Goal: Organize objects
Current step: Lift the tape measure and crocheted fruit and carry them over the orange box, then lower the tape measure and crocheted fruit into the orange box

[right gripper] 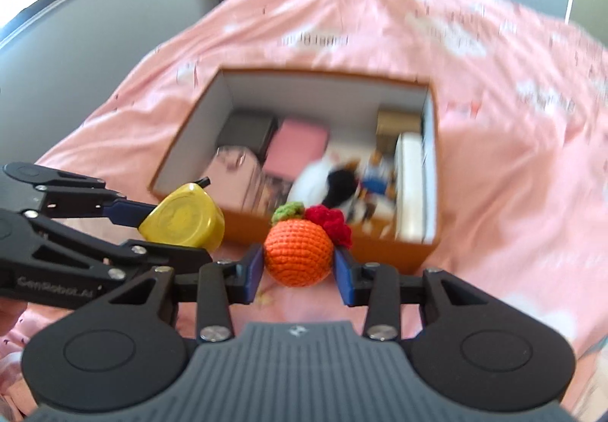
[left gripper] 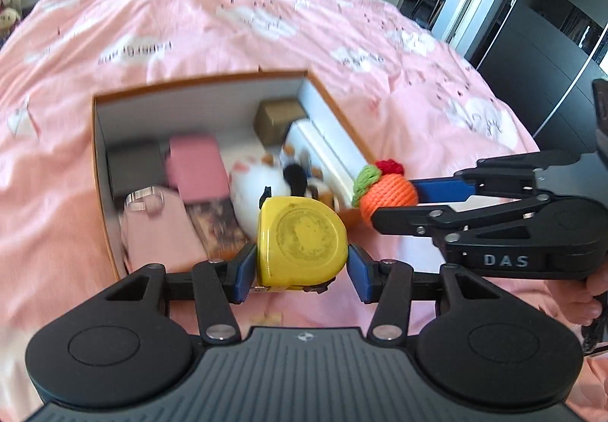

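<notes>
The open orange cardboard box [left gripper: 334,106] on the pink bedspread [left gripper: 152,42] holds small boxes and a plush toy [left gripper: 258,190]. The left gripper [left gripper: 302,270] clamps a yellow tape measure [left gripper: 300,239]; the right gripper [right gripper: 298,266] clamps an orange crocheted ball [right gripper: 296,255].

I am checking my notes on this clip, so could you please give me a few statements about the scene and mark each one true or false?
1. The left tongs grip a yellow tape measure. True.
2. The right tongs are empty. False: they hold an orange crocheted fruit.
3. The box sits on a pink bedspread. True.
4. The box is closed with a lid. False: it is open, with items inside.
5. A pink case lies inside the box. True.
</notes>
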